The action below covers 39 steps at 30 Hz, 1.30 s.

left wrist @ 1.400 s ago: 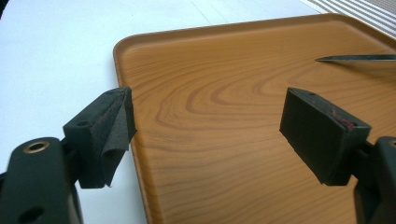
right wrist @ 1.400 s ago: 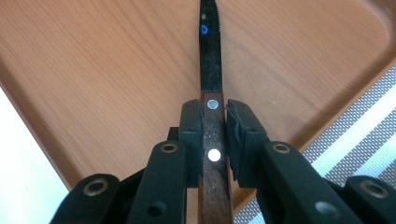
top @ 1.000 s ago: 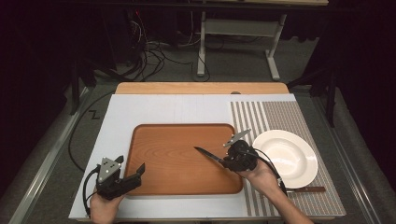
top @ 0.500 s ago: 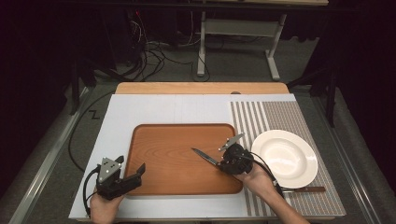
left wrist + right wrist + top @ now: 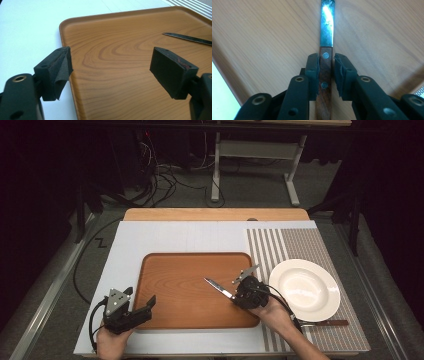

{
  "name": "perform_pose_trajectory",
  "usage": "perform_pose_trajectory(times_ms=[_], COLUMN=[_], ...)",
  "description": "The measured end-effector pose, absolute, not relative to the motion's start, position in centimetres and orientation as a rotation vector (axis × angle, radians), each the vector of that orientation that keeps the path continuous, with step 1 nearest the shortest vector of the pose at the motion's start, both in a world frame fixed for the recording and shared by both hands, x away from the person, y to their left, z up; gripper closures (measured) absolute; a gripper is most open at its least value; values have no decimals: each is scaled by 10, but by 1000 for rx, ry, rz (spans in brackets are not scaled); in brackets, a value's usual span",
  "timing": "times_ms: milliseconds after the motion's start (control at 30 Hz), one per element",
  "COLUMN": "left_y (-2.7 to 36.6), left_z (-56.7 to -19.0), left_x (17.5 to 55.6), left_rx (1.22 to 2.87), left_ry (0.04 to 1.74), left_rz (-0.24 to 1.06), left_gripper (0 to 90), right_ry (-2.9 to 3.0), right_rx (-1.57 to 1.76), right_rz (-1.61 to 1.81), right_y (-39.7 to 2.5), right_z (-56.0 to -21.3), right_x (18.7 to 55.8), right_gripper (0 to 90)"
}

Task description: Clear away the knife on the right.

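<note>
Dark floor and tangled cables lie behind a big white table [image 5: 165,240]. On it sits a wide wooden tray [image 5: 190,270], and beside that a striped mat [image 5: 295,245] with a white plate [image 5: 305,287] on top. One more brown-handled tool [image 5: 327,323] lies on the mat just below the plate.

Over the tray, the right gripper [image 5: 239,292] squeezes the brown handle of a knife [image 5: 326,45] between its jaws. The shiny blade points across the tray. It looks like the knife is being put down on the tray, or just lifted from it; I cannot tell if it touches the wood. So the grabbing part is done, and letting go is left.

At the tray's near left corner, the left gripper [image 5: 112,67] waits with its jaws wide apart and holds nothing. Nothing stands in the knife's way.
</note>
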<state>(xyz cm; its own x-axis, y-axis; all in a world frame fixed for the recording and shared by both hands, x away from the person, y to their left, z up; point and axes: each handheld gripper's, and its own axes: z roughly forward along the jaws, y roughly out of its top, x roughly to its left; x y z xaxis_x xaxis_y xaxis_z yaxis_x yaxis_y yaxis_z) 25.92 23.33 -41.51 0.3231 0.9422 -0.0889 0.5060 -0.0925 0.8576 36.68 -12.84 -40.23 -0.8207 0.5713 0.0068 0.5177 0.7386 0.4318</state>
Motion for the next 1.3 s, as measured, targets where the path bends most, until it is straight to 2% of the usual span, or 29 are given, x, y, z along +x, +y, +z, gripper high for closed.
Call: perform_pose_trajectory(times_ms=[800,1200,1300], left_y=[233,234,234], left_z=[-415,-415,-415], left_x=[259,259,259], left_rx=[1736,1731,1727], left_ry=[1308,1312,1312], left_rz=[638,641,643], left_gripper=[192,191,191], right_ry=[2726,2677,2642], right_rx=[999,1019,1002], right_rz=[637,778,854], right_y=[-146,-157,-164], right_z=[-404,-391,-385], right_x=[380,376,372], right_gripper=[683,483,470])
